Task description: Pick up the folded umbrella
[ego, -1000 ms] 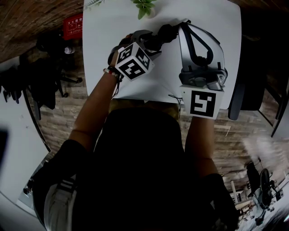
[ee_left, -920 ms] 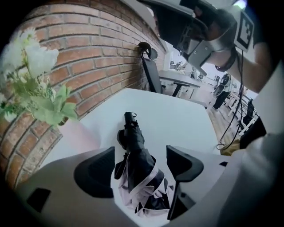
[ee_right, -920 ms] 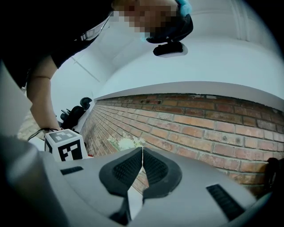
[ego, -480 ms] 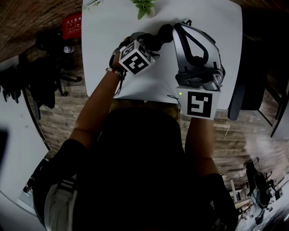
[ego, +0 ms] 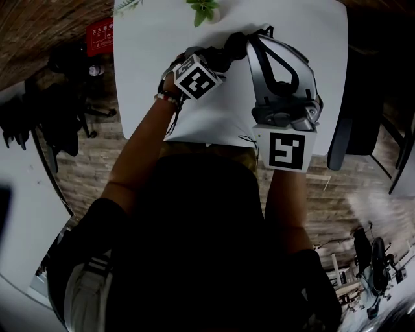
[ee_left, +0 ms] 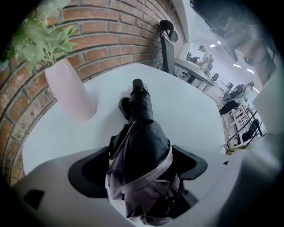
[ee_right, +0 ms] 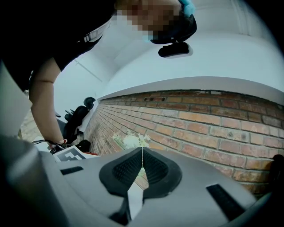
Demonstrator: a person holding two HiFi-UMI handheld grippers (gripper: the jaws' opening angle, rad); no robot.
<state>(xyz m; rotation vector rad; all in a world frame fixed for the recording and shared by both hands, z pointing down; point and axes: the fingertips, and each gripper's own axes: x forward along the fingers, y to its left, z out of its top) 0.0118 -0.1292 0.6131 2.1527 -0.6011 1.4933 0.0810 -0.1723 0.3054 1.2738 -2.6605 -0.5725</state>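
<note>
The folded umbrella [ee_left: 142,115], black with pale grey trim and a black handle [ee_left: 138,84], lies on the white table [ee_left: 191,111]. In the head view it shows as a dark bundle [ego: 231,47] near the table's far edge. My left gripper [ee_left: 140,170] points steeply down over it. Its jaws are opening and stand wide to either side of the fabric, without squeezing it. In the head view the left gripper [ego: 214,59] sits just left of the bundle. My right gripper [ee_right: 142,153] is held level above the table, shut, with nothing between its pads [ee_right: 153,168]. It shows at the right in the head view [ego: 260,37].
A pale pink vase [ee_left: 69,91] with a green plant [ego: 206,10] stands at the table's far edge against a brick wall [ee_right: 213,128]. A dark chair [ego: 343,142] stands right of the table [ego: 149,58]. A red box [ego: 104,35] lies on the floor at the left.
My left gripper has sunk toward the table and rolled, coming down over the umbrella. The right gripper has barely moved.
</note>
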